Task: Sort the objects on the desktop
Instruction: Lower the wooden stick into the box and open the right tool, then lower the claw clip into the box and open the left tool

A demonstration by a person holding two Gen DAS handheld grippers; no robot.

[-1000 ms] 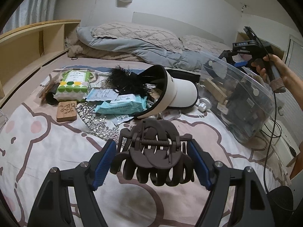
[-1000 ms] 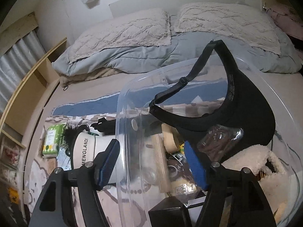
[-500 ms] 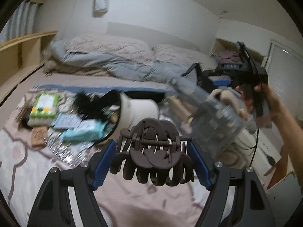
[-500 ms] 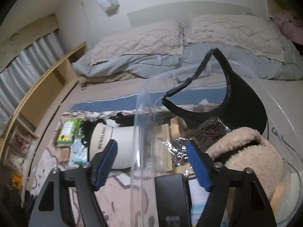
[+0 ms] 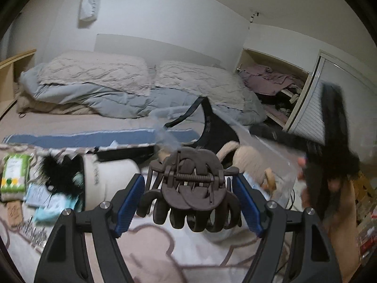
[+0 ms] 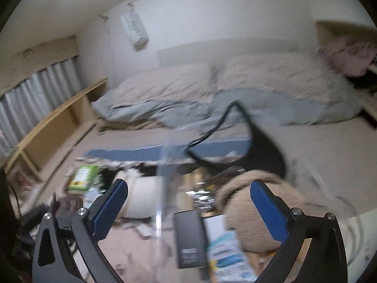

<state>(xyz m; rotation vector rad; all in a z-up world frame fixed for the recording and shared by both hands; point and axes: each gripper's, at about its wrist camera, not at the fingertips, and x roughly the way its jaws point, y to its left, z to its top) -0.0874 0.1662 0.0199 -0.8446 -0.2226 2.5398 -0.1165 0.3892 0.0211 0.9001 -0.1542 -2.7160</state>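
Left hand-held gripper (image 5: 188, 200) still clamps hair claw (image 5: 189, 195) | clear bin (image 6: 165, 165) seemingly nearer, blurred

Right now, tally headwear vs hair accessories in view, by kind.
Sun visors: 2, a white visor on the bed and a black visor in the clear bin
Hair claw clips: 1, the brown clip held in the left gripper
Total: 3

The right hand-held gripper (image 5: 329, 141) is smeared by motion in the left view. The bin (image 6: 162, 184) contents are blurred; a furry item (image 6: 242, 202), perhaps a slipper, is partly hidden behind a finger.
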